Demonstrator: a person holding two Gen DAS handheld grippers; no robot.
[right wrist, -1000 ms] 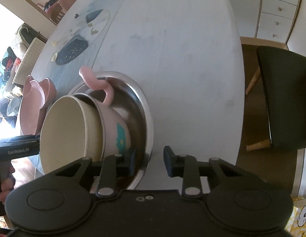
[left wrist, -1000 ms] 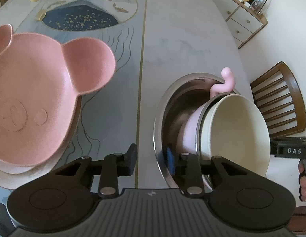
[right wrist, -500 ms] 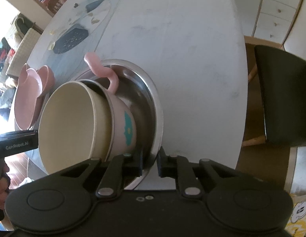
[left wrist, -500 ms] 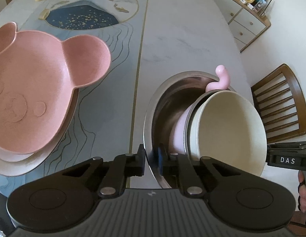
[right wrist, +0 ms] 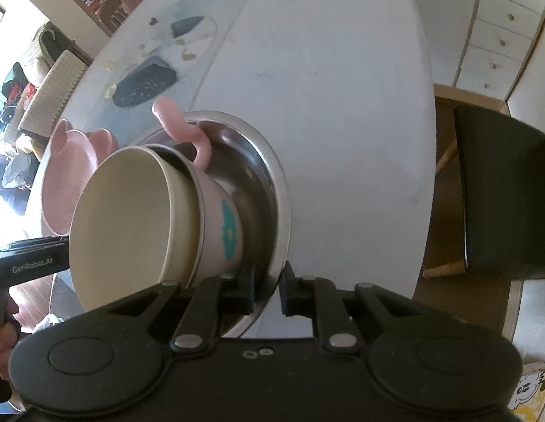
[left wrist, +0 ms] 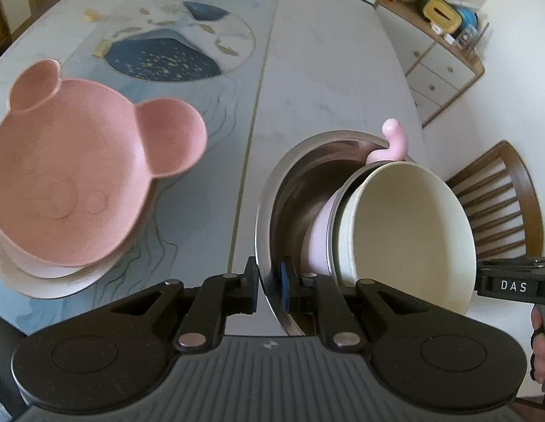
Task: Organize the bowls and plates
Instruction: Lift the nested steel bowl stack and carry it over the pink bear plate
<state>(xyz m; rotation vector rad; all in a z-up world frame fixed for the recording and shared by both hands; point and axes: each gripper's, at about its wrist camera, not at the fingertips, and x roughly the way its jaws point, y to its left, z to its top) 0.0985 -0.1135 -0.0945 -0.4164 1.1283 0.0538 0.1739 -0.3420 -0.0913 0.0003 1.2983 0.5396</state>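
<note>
Steel is what both your grippers bite on: the rim of the stainless steel bowl (left wrist: pixel 290 176) sits pinched between the pads of your left gripper (left wrist: pixel 269 290) on its left edge, and your right gripper (right wrist: pixel 267 290) is clamped on the opposite edge of the same rim. Both sets of jaws have just been closing, with that rim between them. The steel bowl appears raised off the table (left wrist: pixel 325 70), over its near edge, with floor visible under its near side in the right wrist view.

Inside the steel bowl a pink cup (right wrist: pixel 219 225) with a teal flower print and a curled pink handle (left wrist: pixel 393 140) leans on its side. A cream bowl (left wrist: pixel 406 232) is nested in the cup's mouth, its opening tipped toward your left-hand side.

To the left on the table rests a pink bear-shaped plate (left wrist: pixel 75 176), lying on top of a pale plate (left wrist: pixel 51 281) beneath it, well apart from the steel bowl. A wooden chair (left wrist: pixel 501 204) stands past the table's right edge, and a white drawer cabinet (left wrist: pixel 437 74) stands against the wall behind.
</note>
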